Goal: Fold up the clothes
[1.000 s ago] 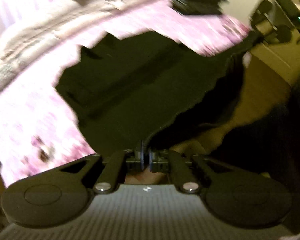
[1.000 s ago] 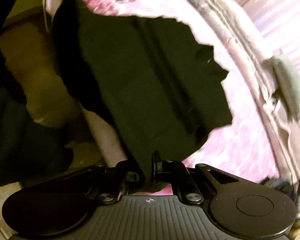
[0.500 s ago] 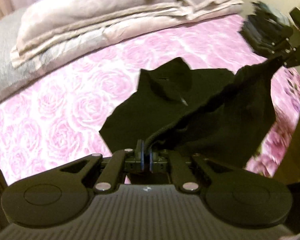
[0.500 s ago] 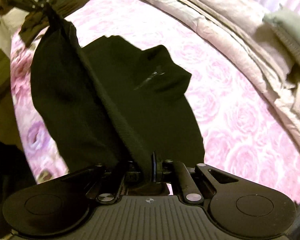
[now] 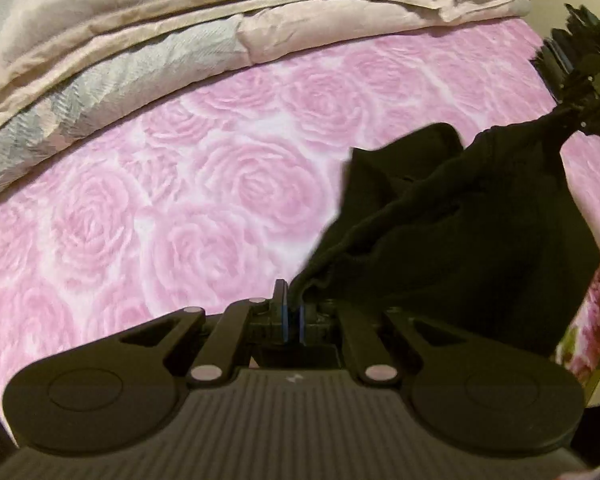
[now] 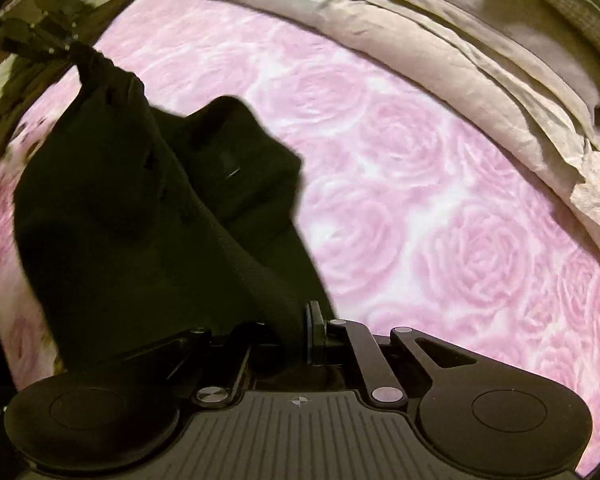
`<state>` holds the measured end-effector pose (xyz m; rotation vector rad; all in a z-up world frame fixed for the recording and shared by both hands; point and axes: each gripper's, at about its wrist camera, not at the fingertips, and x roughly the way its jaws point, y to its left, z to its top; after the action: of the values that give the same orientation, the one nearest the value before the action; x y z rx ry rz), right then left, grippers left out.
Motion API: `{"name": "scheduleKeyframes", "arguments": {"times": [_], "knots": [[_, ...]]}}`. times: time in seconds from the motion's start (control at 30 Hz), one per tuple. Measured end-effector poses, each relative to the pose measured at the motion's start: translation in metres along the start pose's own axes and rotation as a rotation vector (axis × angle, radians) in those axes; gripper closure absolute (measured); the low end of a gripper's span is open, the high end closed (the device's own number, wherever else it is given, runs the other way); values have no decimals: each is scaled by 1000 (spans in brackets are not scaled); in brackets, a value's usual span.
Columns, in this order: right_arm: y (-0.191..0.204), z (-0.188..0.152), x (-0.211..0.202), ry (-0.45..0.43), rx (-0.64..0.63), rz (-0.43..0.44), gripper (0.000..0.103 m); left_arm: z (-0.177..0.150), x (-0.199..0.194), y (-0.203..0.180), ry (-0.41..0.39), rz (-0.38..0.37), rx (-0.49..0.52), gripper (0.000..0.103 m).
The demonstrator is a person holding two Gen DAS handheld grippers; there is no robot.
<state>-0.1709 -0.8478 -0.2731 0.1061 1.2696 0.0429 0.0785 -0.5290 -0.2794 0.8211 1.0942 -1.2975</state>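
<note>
— So, what are you gripping with each hand?

— I am pinching a black garment point(image 5: 472, 236) with both. My left gripper point(image 5: 291, 312) is clamping narrowly on a thick rolled hem, which is running up and to the right from its fingers. My right gripper point(image 6: 306, 328) is squeezing the same hem at its other end, with the band stretching up and to the left.

— Where is the cloth sitting?

— It is hanging slack between the two grippers, and its lower part is draping onto the pink rose bedspread point(image 5: 204, 208) ahead of me. From the left camera it is filling the space to the right of the fingers; from the right camera it is filling the left.

— Anything else around?

— Folded bedding point(image 5: 228, 8) is lying at the far side of the bed, well beyond both grippers.
</note>
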Motion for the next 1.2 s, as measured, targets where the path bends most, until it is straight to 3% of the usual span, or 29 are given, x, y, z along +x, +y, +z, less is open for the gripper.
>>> {"name": "scheduleKeyframes", "arguments": {"times": [0.23,0.33,0.37,0.43,0.47,0.57,0.7,0.8,0.9,1.0,1.03,1.07,1.1,1.13,1.2], "knots": [[-32,14,65,-3,113,-35,99,10,76,38,33,-10,-48,95],[-38,7,84,-41,192,-71,95,4,98,47,35,47,-89,92],[-38,5,85,-56,215,-104,69,2,101,50,34,67,-100,91],[-37,-2,81,-102,262,-176,31,-3,96,56,16,85,-118,86],[-36,-6,74,-135,287,-219,30,-4,90,56,9,98,-102,86],[-25,-11,46,-214,301,-260,31,-3,64,44,-33,119,47,85],[25,2,24,-277,22,-167,31,8,50,9,-94,41,328,71],[45,13,44,-185,-171,-90,31,17,73,-13,-75,-22,460,62],[52,20,72,-83,-313,-60,32,25,101,-25,-35,-77,541,60],[44,17,97,-6,-352,-61,47,28,127,-20,35,-125,525,60],[44,15,101,12,-368,-64,53,26,124,-19,35,-130,521,67],[43,12,106,29,-383,-68,68,25,120,-19,34,-134,517,76],[43,8,105,34,-378,-69,75,23,117,-18,34,-138,514,92],[44,4,104,36,-368,-69,92,22,114,-18,33,-143,510,100],[44,1,92,31,-327,-70,96,19,104,-17,25,-150,501,101]]}}
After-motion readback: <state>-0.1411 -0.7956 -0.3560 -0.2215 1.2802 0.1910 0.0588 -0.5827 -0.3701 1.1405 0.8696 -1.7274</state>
